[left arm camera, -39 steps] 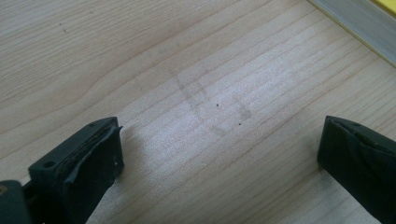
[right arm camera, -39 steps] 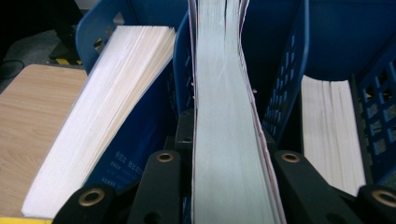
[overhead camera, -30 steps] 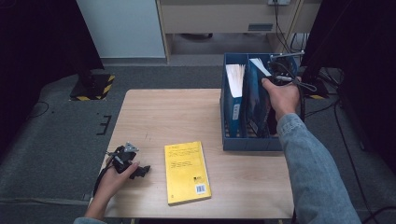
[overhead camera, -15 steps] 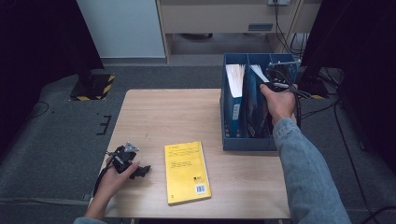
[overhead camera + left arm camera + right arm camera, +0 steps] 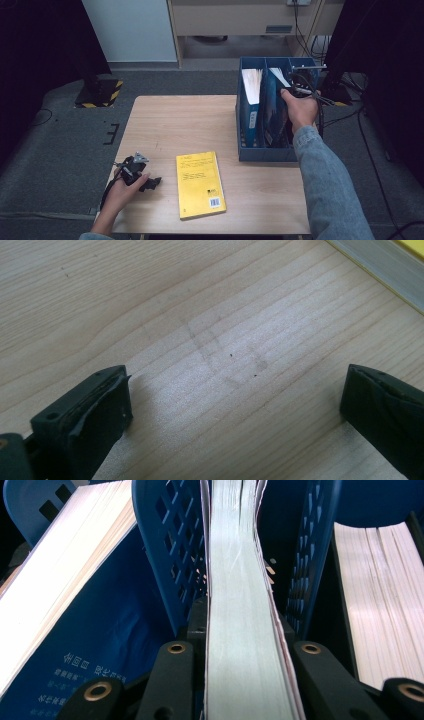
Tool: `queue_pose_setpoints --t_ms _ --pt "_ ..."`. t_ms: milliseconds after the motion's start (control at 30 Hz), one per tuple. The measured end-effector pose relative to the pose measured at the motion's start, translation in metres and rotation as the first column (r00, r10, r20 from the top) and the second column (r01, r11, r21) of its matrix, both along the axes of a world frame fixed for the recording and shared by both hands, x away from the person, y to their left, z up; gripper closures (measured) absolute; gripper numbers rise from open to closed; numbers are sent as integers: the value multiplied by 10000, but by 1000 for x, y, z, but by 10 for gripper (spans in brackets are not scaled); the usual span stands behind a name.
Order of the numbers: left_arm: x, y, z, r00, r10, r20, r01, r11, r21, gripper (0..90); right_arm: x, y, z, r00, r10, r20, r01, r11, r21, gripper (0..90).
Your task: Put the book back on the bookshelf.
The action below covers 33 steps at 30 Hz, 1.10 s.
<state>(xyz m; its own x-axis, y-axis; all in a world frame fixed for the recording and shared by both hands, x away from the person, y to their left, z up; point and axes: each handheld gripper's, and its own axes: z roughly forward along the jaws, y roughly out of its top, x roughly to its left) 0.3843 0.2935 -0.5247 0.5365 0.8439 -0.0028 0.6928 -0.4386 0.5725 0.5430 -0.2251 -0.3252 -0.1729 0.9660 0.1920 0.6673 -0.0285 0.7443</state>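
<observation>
My right gripper (image 5: pixel 294 91) reaches into the middle slot of a blue file rack (image 5: pixel 264 150) at the table's right side. In the right gripper view its jaws are shut on a book (image 5: pixel 244 610), seen page-edge on between two perforated blue dividers (image 5: pixel 165 555). A blue-covered book (image 5: pixel 250 100) leans in the left slot. A yellow book (image 5: pixel 200 184) lies flat near the table's front edge. My left gripper (image 5: pixel 150 183) rests on the table (image 5: pixel 190 125) to its left, held by a hand. Its jaws stand wide open over bare wood (image 5: pixel 225 360).
Another book (image 5: pixel 380 595) stands in the slot to the right of the held one. Cables (image 5: pixel 325 97) trail off the rack's right side. Dark floor surrounds the table, with a cabinet (image 5: pixel 235 20) behind.
My right hand has sunk a little with the book, lowering it deeper into the rack's middle slot. The left hand and the yellow book have not moved.
</observation>
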Motion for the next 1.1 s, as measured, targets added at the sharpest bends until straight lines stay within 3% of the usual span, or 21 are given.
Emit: queue_pose_setpoints --t_ms 233,700,1100 --pt "0 0 0 10000 -8 5 8 10000 -7 0 1 2 -5 9999 99 -50 -99 9999 -94 725" --pt "1 -1 0 10000 47 20 -47 10000 -19 0 -7 -5 -6 9975 280 -642 -286 9996 -85 706" --pt "1 -1 0 10000 45 15 -45 10000 -12 0 -15 -9 -6 9968 467 -651 -474 9988 -93 700"
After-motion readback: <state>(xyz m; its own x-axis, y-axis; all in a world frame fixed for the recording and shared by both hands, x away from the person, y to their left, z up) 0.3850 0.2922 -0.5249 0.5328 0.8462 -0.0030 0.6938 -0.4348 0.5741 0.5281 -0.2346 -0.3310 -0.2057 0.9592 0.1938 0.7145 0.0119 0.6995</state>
